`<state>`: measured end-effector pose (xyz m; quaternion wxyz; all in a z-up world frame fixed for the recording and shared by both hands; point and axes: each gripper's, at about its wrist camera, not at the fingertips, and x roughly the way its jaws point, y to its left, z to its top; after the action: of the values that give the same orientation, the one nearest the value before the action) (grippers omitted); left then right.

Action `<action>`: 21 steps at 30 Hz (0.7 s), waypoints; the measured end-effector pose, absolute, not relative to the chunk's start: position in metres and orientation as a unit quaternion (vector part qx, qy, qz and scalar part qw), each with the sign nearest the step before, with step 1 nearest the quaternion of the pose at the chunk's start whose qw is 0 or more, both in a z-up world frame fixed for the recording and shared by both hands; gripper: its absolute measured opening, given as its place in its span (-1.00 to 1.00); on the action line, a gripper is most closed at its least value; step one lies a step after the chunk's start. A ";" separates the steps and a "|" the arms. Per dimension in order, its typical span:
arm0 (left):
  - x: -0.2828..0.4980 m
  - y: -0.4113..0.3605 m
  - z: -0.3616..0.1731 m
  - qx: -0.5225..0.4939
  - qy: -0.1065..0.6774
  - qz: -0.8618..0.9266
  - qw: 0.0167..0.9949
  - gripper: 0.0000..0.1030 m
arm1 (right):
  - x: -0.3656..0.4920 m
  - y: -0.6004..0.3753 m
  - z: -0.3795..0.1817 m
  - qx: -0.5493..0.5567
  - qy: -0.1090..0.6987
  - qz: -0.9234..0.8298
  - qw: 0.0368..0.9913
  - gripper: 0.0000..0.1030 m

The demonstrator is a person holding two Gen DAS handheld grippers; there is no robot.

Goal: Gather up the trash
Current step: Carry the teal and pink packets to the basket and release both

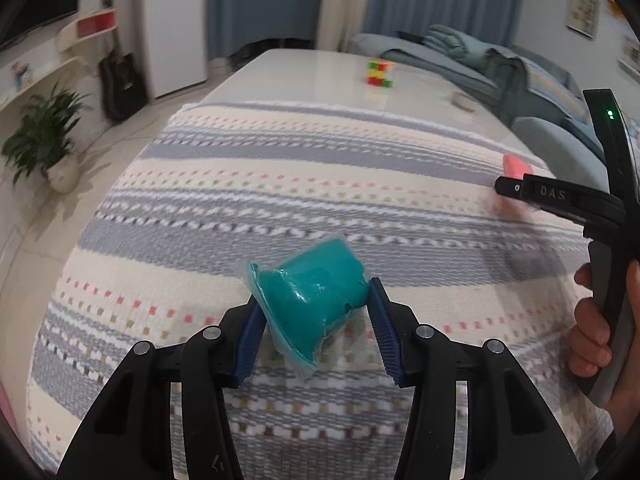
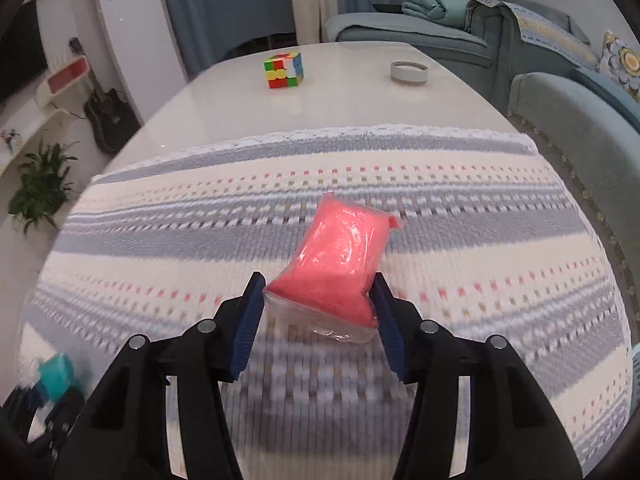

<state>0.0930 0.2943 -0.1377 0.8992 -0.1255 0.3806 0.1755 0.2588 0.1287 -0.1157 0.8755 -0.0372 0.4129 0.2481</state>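
Observation:
A teal clay packet (image 1: pixel 320 284) in clear plastic sits tilted between the blue pads of my left gripper (image 1: pixel 315 291). Both pads press on it, above the striped cloth (image 1: pixel 280 184). In the right wrist view a pink clay packet (image 2: pixel 344 248) in clear wrap lies with its near end between the pads of my right gripper (image 2: pixel 318 280), which touch its two sides. The left wrist view shows the pink packet (image 1: pixel 516 166) at the far right behind the other gripper's black body, with a hand (image 1: pixel 592 320) on its handle. The teal packet (image 2: pixel 56 372) appears blurred at the lower left.
The striped cloth (image 2: pixel 480 220) covers the near half of a white table (image 2: pixel 340 96). A colour cube (image 2: pixel 284 70) and a roll of tape (image 2: pixel 409 72) stand on the bare far half. Teal sofas (image 2: pixel 560 100) run along the right; a potted plant (image 1: pixel 44 136) and a guitar (image 1: pixel 120 76) stand at the left.

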 end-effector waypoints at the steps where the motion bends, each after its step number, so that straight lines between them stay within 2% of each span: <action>1: 0.090 0.290 -0.134 -0.122 0.372 0.162 0.906 -0.09 | 0.252 0.119 -0.112 -0.033 0.411 0.252 0.876 -0.03; 6: 0.082 0.252 -0.094 -0.152 0.336 0.088 0.926 -0.09 | 0.225 0.056 -0.075 -0.015 0.379 0.246 0.892 -0.03; 13: 0.108 0.143 -0.027 -0.105 0.294 -0.022 0.950 -0.09 | 0.198 -0.086 -0.014 0.033 0.351 0.174 0.920 -0.03; 21: 0.150 -0.006 0.000 -0.061 0.293 -0.135 0.945 -0.09 | 0.172 -0.248 -0.003 0.086 0.369 0.036 0.925 -0.03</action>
<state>0.1501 -0.0058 0.0005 0.9446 -0.0612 0.2927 -0.1350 0.1718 -0.2479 -0.0033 0.9249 0.0857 0.3686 0.0358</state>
